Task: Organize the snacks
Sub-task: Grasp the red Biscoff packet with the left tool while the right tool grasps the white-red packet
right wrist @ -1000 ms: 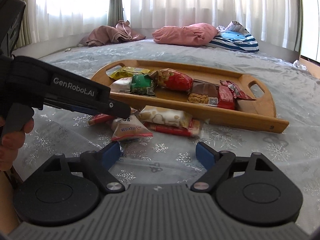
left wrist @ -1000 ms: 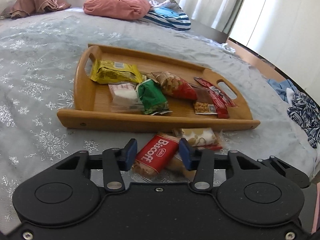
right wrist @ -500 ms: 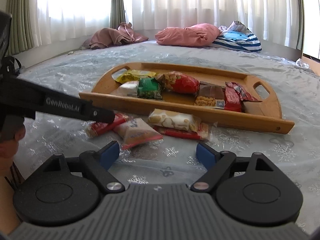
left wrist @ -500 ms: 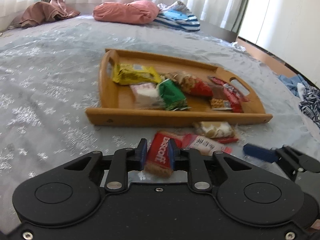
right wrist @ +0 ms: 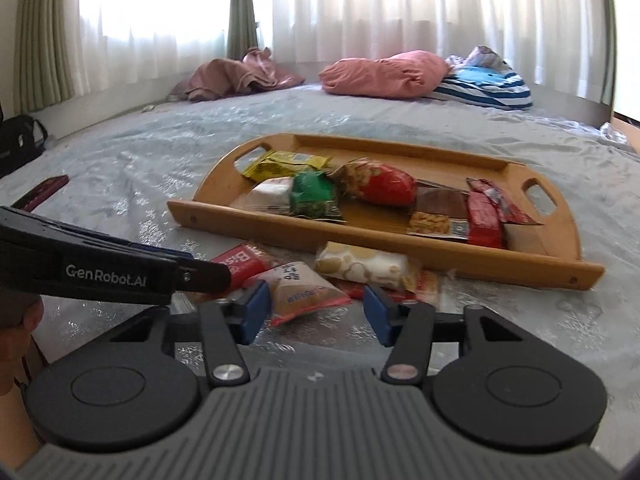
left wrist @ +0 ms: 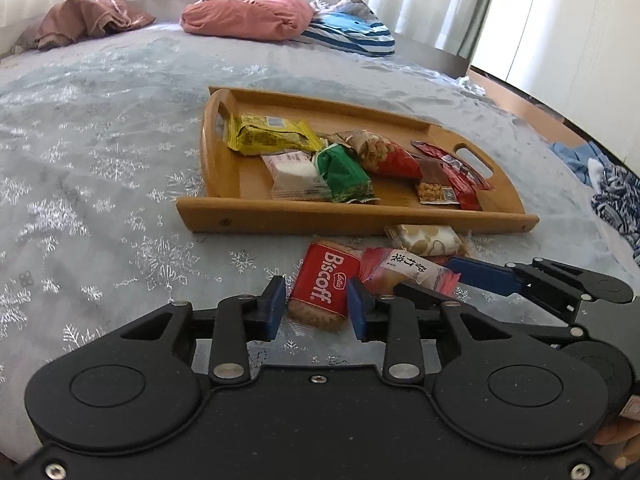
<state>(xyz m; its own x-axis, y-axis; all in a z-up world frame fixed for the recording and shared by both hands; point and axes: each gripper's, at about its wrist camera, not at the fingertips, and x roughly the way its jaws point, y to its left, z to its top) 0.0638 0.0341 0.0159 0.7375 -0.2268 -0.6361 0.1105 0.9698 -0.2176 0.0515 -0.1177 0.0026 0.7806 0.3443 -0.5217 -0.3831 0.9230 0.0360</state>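
Snacks are split between two places: most lie in the wooden tray [left wrist: 224, 184] on the bed [left wrist: 100, 168], and four loose packets sit on the cover just before the tray's near rim. The left tool [left wrist: 316, 306] is clamped on the near end of the Biscoff packet [left wrist: 324, 280], pads pressing its two long sides. The right tool [right wrist: 316, 306] has just been closing around the pink packet [right wrist: 300, 292], which lies between its jaws, though the pads do not seem to press it yet, so I count it as not gripping. The pale packet [right wrist: 364, 266] lies just beyond, touching or overlapping the pink one, with a red packet [right wrist: 428, 282] under it. To do this step well, the left should lift the Biscoff straight up before carrying it over the rim, since a drag would likely push it against the pink packet beside it. The right should finish closing low on the packet's body, not its crimped edge, and keep clear of the left tool, which crosses close by.
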